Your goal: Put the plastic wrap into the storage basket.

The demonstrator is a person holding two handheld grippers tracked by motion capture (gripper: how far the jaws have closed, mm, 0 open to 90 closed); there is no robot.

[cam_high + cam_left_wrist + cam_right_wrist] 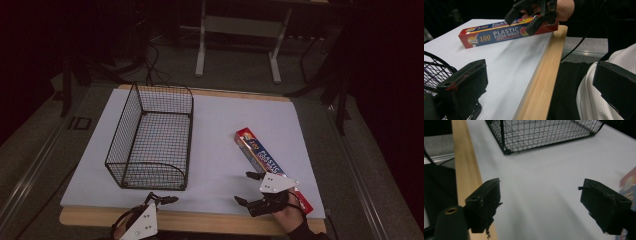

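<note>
A long red and blue box of plastic food wrap lies slantwise on the right half of the white board. My right gripper hovers open just left of the box's near end, with nothing between its jaws. In the right gripper view the box shows at the right edge, outside the right jaw. My left gripper stands open at the board's front edge, by the near corner of a black wire basket. The left gripper view shows the box and my right gripper over it.
The basket is empty and upright on the left half of the board. A wooden table edge runs along the front. Beyond the table stand a white table frame and cables on the floor. A white sleeve is close to the left gripper.
</note>
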